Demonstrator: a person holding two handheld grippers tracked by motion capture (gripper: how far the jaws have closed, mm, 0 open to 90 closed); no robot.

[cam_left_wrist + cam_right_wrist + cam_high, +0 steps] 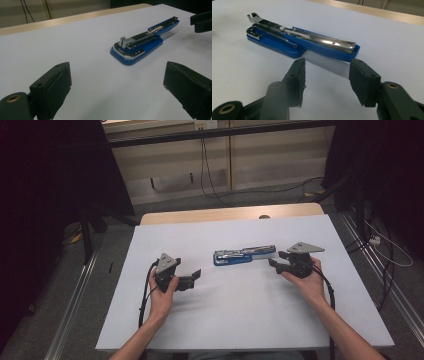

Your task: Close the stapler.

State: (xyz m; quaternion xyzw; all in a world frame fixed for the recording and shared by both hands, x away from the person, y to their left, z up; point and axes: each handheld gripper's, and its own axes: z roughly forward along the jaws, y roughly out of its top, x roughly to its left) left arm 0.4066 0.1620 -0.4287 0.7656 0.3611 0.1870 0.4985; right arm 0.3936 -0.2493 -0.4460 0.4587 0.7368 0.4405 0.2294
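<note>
Right gripper (325, 82): jaws apart, just short of opened blue stapler (299, 41) | left gripper (117, 92): jaws wide, holding nothing

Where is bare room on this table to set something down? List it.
Free: the white table between the forearms, its far strip beyond the blue stapler, and the left edge. Crowded: the middle, where the left tool and right tool flank the stapler.
</note>
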